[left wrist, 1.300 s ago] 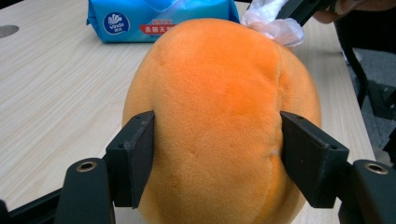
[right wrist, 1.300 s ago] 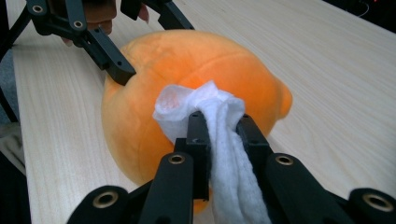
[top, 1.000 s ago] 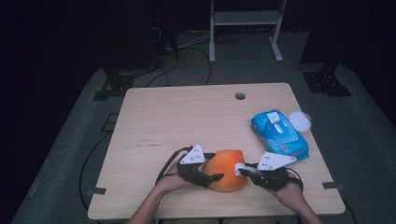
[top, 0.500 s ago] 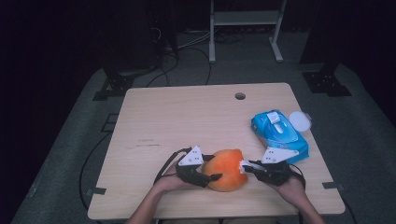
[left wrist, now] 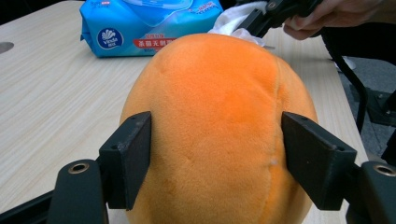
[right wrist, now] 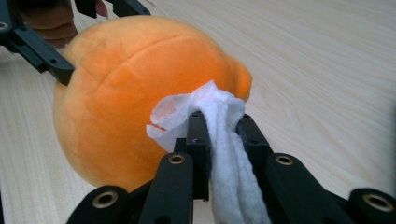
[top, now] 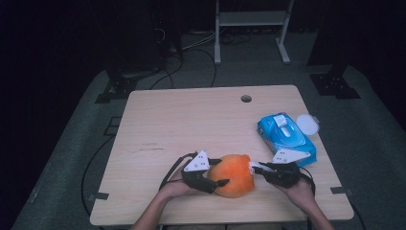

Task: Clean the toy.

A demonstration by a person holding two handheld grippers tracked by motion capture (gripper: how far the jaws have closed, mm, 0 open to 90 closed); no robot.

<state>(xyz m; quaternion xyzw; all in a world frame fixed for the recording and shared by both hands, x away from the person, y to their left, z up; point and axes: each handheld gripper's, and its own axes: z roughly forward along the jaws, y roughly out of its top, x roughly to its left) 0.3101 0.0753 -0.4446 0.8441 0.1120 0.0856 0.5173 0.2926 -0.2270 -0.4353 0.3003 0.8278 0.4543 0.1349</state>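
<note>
— What lay around us?
— A blue wipes pack (top: 286, 136) and white lid (top: 307, 124) at the surface's (top: 191, 120) right edge.
— The tools?
— Our left tool (left wrist: 217, 158) clamped the orange plush (top: 233, 174) near the front edge; our right tool (right wrist: 219, 135) pinched a white wipe (right wrist: 219, 140) against it.

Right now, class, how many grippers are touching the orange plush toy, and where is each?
1, possibly 2. The left gripper clamps the orange plush toy from its left. The right gripper, at its right, presses a white wipe against it; direct jaw contact is unclear.

A white round lid (top: 307, 124) lies near the wooden table's (top: 191, 124) right edge; cables (top: 194, 45) trail across the floor behind
</note>
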